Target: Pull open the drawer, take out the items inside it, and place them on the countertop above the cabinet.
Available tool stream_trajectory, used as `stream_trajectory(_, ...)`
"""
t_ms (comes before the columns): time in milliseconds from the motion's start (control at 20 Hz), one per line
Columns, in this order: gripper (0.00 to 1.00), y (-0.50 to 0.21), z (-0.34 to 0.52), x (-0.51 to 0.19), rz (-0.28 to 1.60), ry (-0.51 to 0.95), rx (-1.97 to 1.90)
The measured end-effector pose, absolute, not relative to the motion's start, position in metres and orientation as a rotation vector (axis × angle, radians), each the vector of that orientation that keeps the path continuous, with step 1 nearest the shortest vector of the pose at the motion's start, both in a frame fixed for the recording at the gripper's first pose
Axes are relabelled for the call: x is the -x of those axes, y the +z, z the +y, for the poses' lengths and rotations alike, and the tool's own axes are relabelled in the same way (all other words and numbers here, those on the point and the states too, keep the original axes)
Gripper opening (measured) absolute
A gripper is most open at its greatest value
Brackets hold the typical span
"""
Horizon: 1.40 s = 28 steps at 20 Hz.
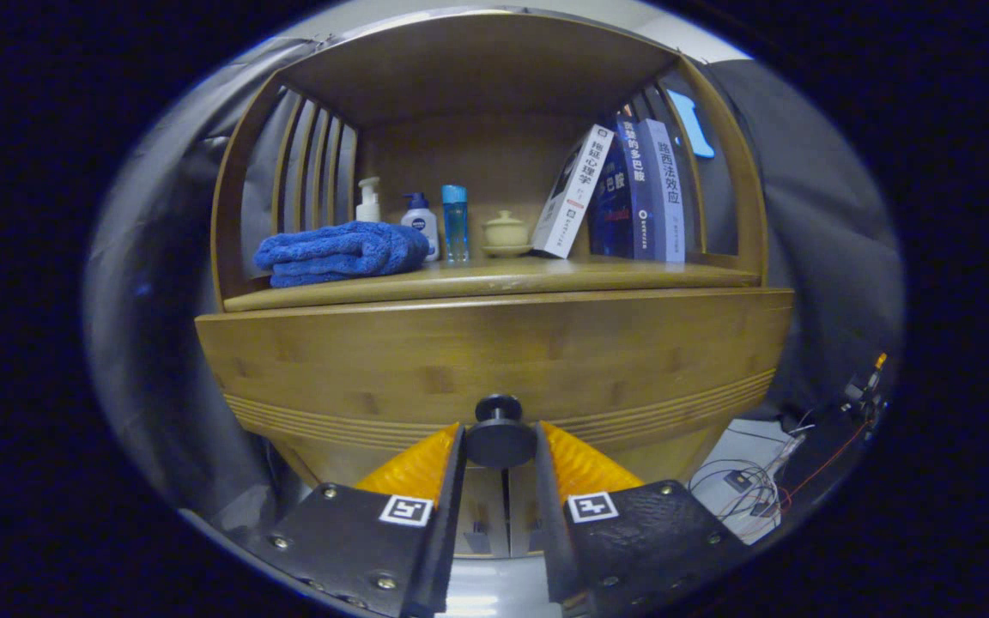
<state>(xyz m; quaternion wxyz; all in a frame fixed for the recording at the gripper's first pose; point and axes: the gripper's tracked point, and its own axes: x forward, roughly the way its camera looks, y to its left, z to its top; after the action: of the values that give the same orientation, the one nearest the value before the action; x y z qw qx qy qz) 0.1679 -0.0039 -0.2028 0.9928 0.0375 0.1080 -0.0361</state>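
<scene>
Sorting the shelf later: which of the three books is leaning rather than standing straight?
The white book, nearest the lidded cup; it tilts against the two upright blue books.

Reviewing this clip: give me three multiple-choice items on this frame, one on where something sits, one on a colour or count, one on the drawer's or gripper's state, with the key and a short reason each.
1. Where does the folded towel lie?
A. On the countertop, beside the bottles
B. Inside the drawer
C. On top of the books

2. How many books stand on the countertop?
A. One
B. Three
C. Five

3. What is the gripper doing?
A. Holding the towel
B. Open and far from the cabinet
C. Closed on the drawer knob

Key:
1 A: the blue towel rests on the countertop's near edge, with the pump bottles just behind it.
2 B: three spines show, one leaning and two upright.
3 C: the knob sits between the fingers, both pressing its sides; the drawer front looks still closed.
</scene>
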Motion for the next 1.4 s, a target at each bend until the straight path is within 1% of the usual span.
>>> stream_trajectory(100,0.43,-0.202,-0.003,-0.168,0.181,-0.082,-0.107)
stream_trajectory(200,0.39,-0.204,-0.003,-0.169,0.181,-0.095,-0.109)
stream_trajectory(250,0.39,-0.206,-0.002,-0.169,0.197,-0.098,-0.073)
stream_trajectory(350,0.3,-0.206,-0.003,-0.168,0.226,-0.104,-0.058)
stream_trajectory(600,0.3,-0.205,-0.003,-0.149,0.24,-0.141,-0.053)
stream_trajectory(1400,0.3,-0.212,0.002,-0.06,0.256,-0.143,-0.009)
